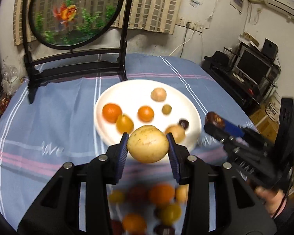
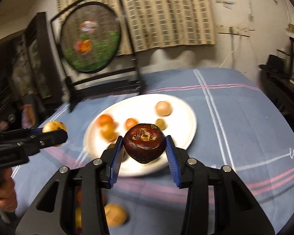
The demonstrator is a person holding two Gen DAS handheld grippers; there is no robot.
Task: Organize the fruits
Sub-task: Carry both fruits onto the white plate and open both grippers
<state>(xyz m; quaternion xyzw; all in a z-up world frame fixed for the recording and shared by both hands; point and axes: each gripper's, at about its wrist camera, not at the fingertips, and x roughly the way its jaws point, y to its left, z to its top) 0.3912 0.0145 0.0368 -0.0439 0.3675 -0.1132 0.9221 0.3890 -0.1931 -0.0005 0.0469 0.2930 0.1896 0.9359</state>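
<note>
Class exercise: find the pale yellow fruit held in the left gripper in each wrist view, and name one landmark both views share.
Left wrist: pale yellow fruit at centre, between the left gripper pads.
Right wrist: pale yellow fruit at the left edge, mid-height.
Shared landmark: white plate.

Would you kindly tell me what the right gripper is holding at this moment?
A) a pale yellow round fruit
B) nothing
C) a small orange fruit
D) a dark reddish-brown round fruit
D: in the right wrist view, the right gripper is shut on a dark reddish-brown fruit, while the pale yellow fruit sits in the left gripper.
</note>
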